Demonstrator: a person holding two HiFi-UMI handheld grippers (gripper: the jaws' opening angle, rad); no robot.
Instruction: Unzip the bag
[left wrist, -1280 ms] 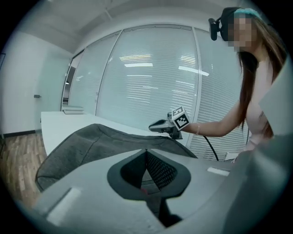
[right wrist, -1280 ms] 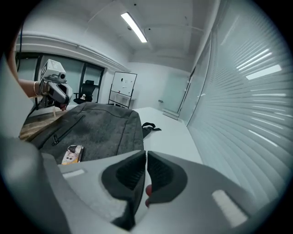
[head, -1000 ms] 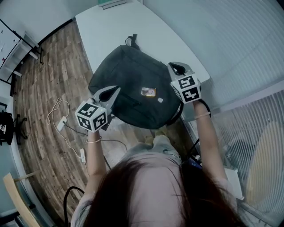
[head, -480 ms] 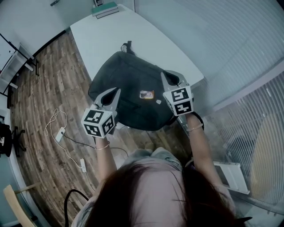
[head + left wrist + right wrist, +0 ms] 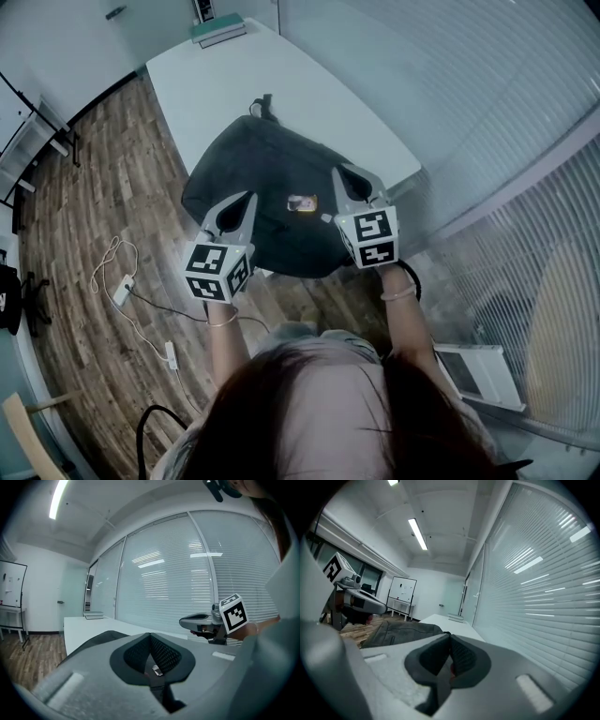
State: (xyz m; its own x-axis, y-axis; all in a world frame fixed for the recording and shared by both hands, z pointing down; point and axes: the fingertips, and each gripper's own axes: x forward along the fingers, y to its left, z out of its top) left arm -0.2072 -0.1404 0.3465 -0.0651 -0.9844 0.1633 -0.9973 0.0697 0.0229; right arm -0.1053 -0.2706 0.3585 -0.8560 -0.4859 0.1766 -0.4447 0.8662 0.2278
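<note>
A black backpack (image 5: 262, 173) lies flat on the white table (image 5: 225, 84), with its carry handle (image 5: 260, 103) at the far end and a small orange tag (image 5: 302, 202) on top. My left gripper (image 5: 247, 199) hovers over the bag's near left corner, shut and empty. Shut with nothing held, my right gripper (image 5: 339, 172) hangs above the bag's near right side. In the left gripper view the jaws (image 5: 150, 635) meet over the bag (image 5: 96, 639), with the right gripper (image 5: 199, 620) beyond. The right gripper view shows closed jaws (image 5: 450, 635), the bag (image 5: 405, 630) and the left gripper (image 5: 358, 603).
A stack of books (image 5: 216, 28) lies at the table's far end. Cables and a power strip (image 5: 122, 286) trail across the wooden floor on the left. A blinds-covered glass wall (image 5: 506, 122) runs along the right, and a white box (image 5: 469, 370) sits below it.
Both grippers have lifted and drawn back toward the bag's near edge. The right one has shifted left, from the bag's right rim to above its near right side. Both stay shut.
</note>
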